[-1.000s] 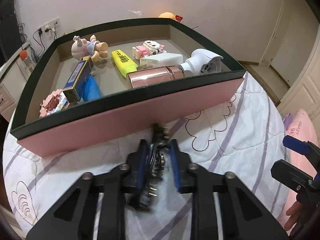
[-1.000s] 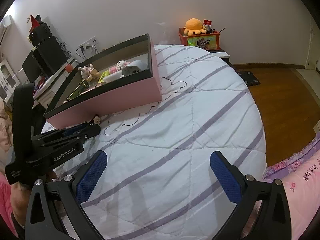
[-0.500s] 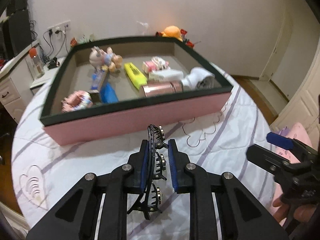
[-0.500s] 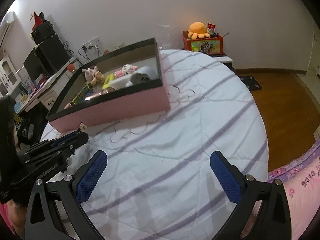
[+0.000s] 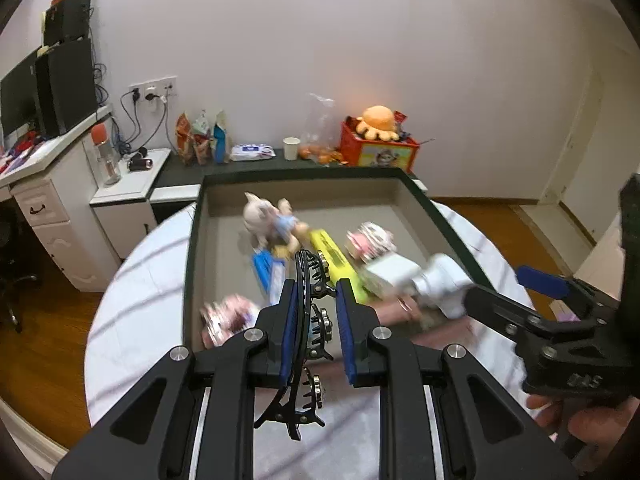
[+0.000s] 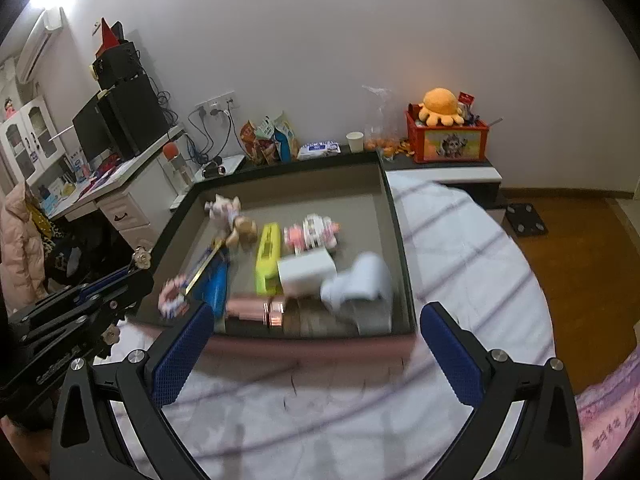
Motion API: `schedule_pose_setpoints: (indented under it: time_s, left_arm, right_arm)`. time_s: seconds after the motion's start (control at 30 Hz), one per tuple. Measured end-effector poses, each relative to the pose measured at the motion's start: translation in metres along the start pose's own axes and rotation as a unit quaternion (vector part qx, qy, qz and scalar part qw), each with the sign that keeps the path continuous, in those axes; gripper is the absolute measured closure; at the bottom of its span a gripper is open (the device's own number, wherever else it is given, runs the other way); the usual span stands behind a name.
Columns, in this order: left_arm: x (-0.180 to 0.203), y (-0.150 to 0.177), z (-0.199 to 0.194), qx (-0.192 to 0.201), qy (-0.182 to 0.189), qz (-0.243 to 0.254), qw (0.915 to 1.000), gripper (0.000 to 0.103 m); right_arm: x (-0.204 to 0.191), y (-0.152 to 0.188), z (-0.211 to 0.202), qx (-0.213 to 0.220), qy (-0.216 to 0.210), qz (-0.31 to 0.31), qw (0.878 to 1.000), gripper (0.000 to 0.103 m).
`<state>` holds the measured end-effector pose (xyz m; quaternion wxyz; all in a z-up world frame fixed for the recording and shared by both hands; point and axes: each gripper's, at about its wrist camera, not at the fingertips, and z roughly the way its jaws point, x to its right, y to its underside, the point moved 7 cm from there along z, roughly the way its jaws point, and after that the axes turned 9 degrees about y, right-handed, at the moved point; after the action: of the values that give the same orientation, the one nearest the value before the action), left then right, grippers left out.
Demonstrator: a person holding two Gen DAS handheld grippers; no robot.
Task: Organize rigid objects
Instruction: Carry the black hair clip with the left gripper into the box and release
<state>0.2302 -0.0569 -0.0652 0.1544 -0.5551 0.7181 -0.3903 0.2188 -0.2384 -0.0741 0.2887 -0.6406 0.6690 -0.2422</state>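
Note:
My left gripper (image 5: 316, 320) is shut on a black hair claw clip (image 5: 310, 308) with small metal studs, held above the near edge of the pink box (image 5: 192, 248). The box holds a plush pig doll (image 5: 268, 222), a yellow highlighter (image 5: 336, 258), a blue pack (image 5: 266, 270), a white charger (image 5: 394, 274), a white plastic device (image 5: 444, 284) and pink brick toys (image 5: 370, 240). My right gripper (image 6: 316, 356) is open and empty, in front of the box (image 6: 402, 248). The left gripper (image 6: 84, 312) shows at the left of the right wrist view.
The box sits on a round bed with a white, purple-striped cover (image 6: 460, 240). Behind it stand a dark shelf with snack bags (image 5: 200, 140), a paper cup (image 5: 291, 148) and a red toy bin (image 5: 378, 152). A white desk (image 5: 48, 192) is at left.
Both grippers rose and moved toward the box, now looking down into it. The left gripper still holds the hair clip. The right gripper stays open.

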Motion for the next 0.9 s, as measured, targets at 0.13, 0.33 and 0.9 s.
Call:
schedule_pose_setpoints:
  time_s: [0.13, 0.33, 0.9]
  left_arm:
    - [-0.022, -0.017, 0.033, -0.013, -0.011, -0.014, 0.9998, 0.084]
    - [-0.055, -0.024, 0.076, -0.038, -0.035, -0.041, 0.9978, 0.084]
    - [-0.054, -0.016, 0.046, 0.002, -0.064, -0.037, 0.9973, 0.000]
  right_arm:
    - [-0.006, -0.018, 0.016, 0.001, -0.005, -0.004, 1.000, 0.000]
    - [-0.007, -0.030, 0.044, -0.013, -0.007, -0.007, 1.000, 0.000]
    - [-0.017, -0.026, 0.035, -0.013, -0.005, -0.012, 1.000, 0.000]
